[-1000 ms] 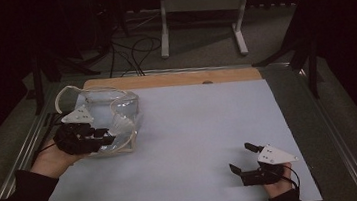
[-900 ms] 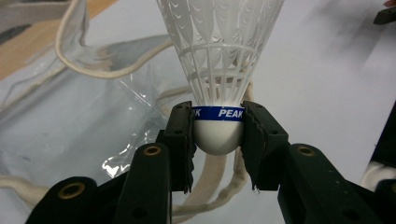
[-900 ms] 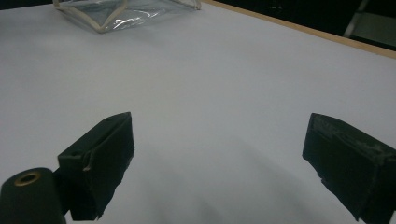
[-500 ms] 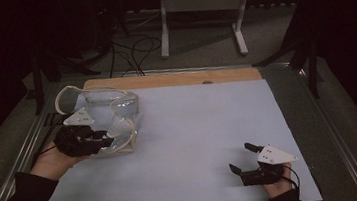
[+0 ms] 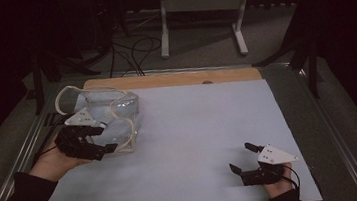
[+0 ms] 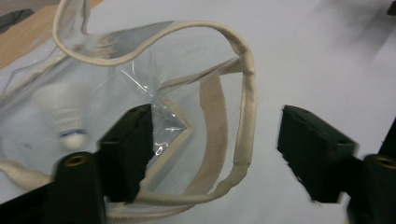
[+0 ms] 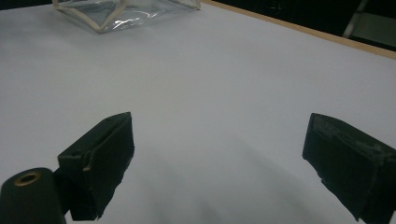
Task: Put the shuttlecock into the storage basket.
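Note:
A clear plastic bag [image 5: 112,115] with beige fabric trim lies at the left of the white table mat [image 5: 194,129]. Inside it, in the left gripper view, a white shuttlecock [image 6: 63,109] shows through the plastic of the bag [image 6: 140,70]. My left gripper [image 5: 104,139] is open at the bag's near edge. Its jaws straddle the beige trim loop [image 6: 245,116], with one jaw over the plastic and the other over bare mat; my left gripper [image 6: 217,149] grips nothing. My right gripper [image 5: 241,157] is open near the front right, over bare mat, and holds nothing [image 7: 219,158].
A wooden strip [image 5: 174,79] runs along the mat's far edge. Metal rails [image 5: 25,146] border the table on both sides. Behind the table are a white stand [image 5: 197,13] and cables on the floor. The bag [image 7: 126,14] lies far from the right gripper.
My left gripper has shifted slightly at the bag's near edge, and the bag's trim has moved a little with it. The right gripper has stayed put.

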`<act>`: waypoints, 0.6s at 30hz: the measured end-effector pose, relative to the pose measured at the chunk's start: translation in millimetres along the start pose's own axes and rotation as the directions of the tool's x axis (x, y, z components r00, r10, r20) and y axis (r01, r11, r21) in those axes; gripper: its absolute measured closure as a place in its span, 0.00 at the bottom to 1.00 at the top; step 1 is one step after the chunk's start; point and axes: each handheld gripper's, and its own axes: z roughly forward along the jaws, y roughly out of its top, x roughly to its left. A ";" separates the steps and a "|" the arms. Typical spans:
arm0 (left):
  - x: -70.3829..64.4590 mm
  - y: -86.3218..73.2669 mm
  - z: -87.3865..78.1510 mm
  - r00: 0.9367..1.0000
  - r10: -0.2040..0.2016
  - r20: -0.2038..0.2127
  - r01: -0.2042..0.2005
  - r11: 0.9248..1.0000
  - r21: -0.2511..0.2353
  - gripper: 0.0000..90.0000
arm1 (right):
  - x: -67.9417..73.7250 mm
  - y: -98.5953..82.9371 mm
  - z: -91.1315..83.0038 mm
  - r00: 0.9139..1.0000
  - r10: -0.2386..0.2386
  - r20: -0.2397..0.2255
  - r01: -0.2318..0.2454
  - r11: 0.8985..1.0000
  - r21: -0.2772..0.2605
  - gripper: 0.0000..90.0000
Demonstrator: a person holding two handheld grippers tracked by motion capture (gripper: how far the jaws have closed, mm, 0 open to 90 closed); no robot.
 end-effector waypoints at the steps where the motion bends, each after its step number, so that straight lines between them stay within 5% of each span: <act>1: -1.6 1.6 0.8 1.000 -0.001 0.000 0.001 1.000 0.003 0.23 | 0.1 0.2 0.0 1.000 -0.003 -0.001 0.003 1.000 0.000 0.10; 13: -13.4 15.9 4.3 0.999 0.004 0.032 -0.003 0.999 -0.032 0.05 | -0.3 0.2 -0.4 1.000 -0.001 0.000 0.001 1.000 -0.002 0.10; 18: -16.3 25.5 3.8 0.999 -0.020 0.046 0.024 0.996 -0.085 0.01 | 0.4 0.5 -0.6 1.000 0.000 0.000 0.000 1.000 -0.006 0.10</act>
